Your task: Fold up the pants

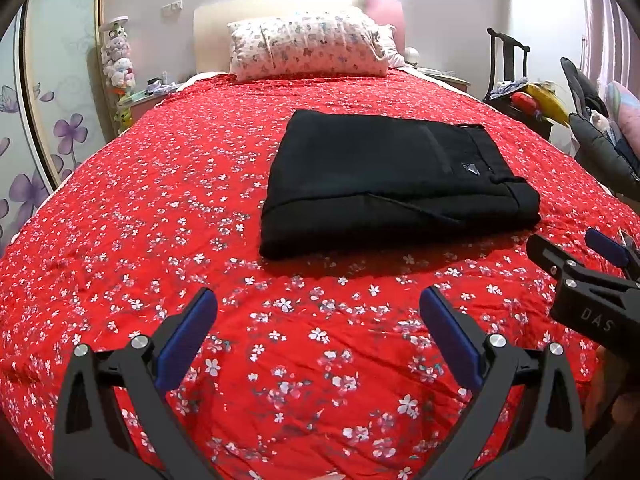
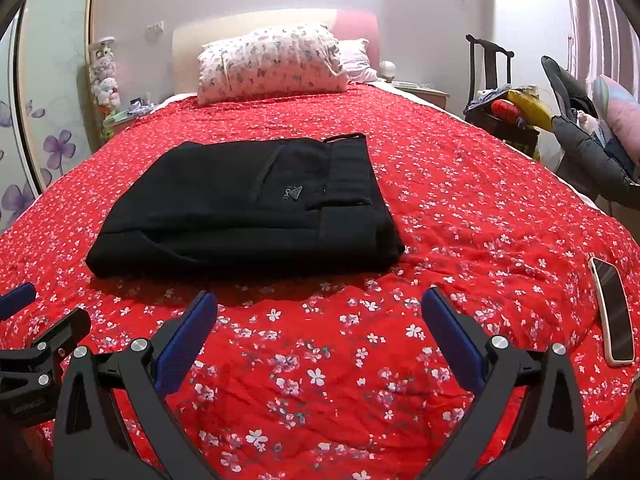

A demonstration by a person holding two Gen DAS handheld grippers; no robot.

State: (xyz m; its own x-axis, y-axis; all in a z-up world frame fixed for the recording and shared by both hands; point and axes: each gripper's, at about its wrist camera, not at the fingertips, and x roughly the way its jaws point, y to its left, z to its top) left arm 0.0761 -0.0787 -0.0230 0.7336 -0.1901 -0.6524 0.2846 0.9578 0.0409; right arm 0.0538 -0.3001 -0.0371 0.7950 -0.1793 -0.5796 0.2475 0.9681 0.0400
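The black pants (image 1: 396, 184) lie folded into a thick rectangle on the red flowered bedspread (image 1: 200, 240), waistband to the right; they also show in the right wrist view (image 2: 248, 208). My left gripper (image 1: 318, 300) is open and empty, held above the bedspread just short of the pants' near edge. My right gripper (image 2: 318, 300) is open and empty, near the pants' front right corner. The right gripper shows at the right edge of the left wrist view (image 1: 572, 248), and the left gripper at the left edge of the right wrist view (image 2: 36, 312).
A smartphone (image 2: 612, 312) lies on the bedspread at the right. A patterned pillow (image 1: 308, 46) leans on the headboard. A dark chair (image 1: 508, 64) with toys and a grey jacket (image 1: 600, 152) stand right of the bed. A nightstand with plush toys (image 1: 118, 60) is at left.
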